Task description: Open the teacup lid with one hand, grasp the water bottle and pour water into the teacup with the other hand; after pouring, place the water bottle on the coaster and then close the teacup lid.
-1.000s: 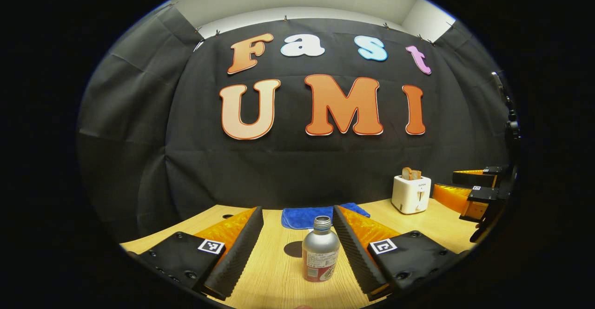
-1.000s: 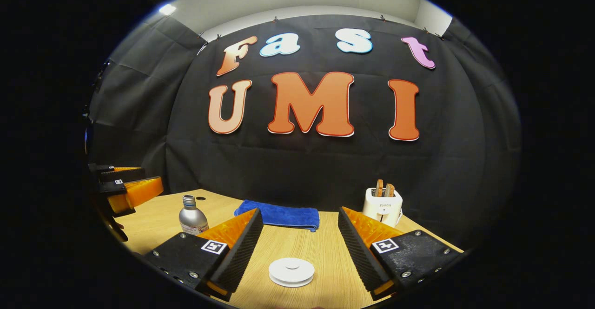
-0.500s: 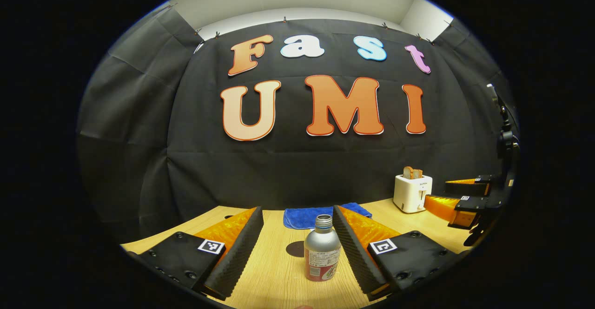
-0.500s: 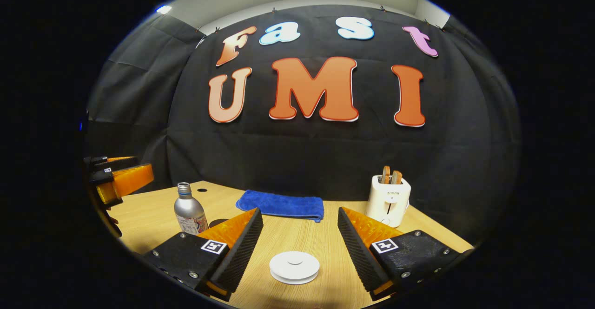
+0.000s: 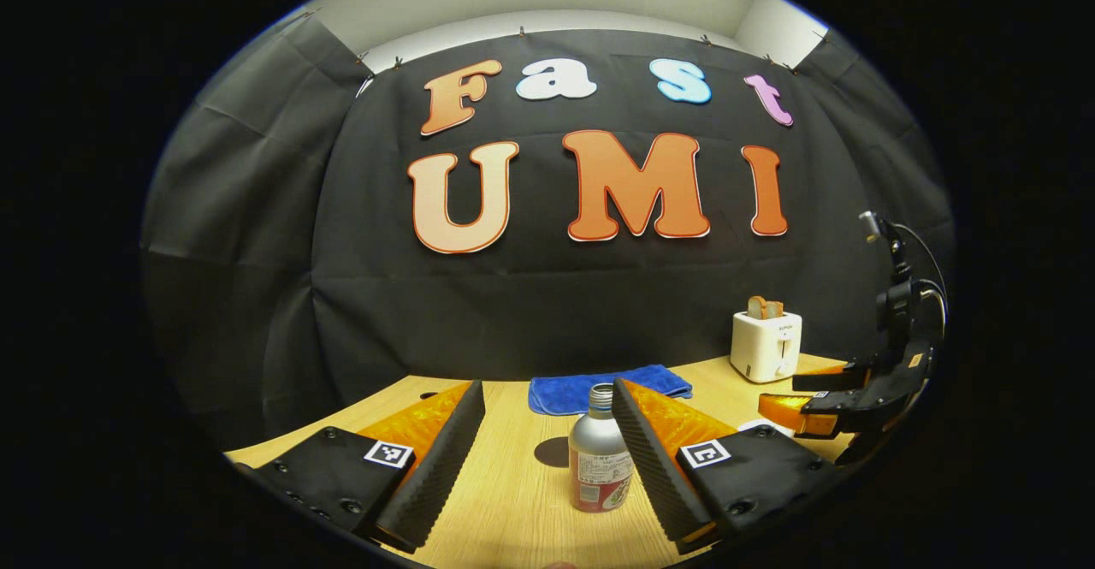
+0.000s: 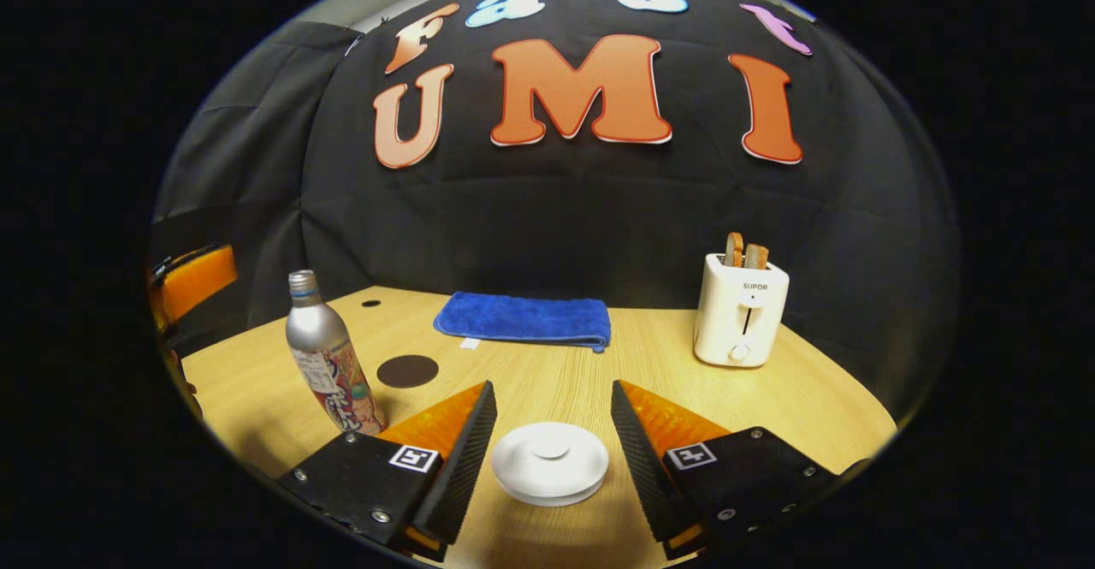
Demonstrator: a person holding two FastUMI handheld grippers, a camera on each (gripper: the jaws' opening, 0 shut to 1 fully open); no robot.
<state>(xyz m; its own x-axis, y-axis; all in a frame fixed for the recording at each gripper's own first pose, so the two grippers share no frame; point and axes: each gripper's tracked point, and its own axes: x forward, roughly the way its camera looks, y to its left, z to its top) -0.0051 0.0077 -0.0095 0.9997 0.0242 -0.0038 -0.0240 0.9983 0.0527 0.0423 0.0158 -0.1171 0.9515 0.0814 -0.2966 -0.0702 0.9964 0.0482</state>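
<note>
Low in the left gripper view, the left gripper (image 5: 547, 445) holds its jaws wide apart around the silver metal water bottle (image 5: 600, 452) standing on the pale wooden tabletop (image 5: 505, 500), not touching it. At bottom centre of the right gripper view, the right gripper (image 6: 547, 441) has open jaws flanking the round white teacup lid (image 6: 549, 463). A dark round coaster (image 6: 407, 370) lies left of centre.
</note>
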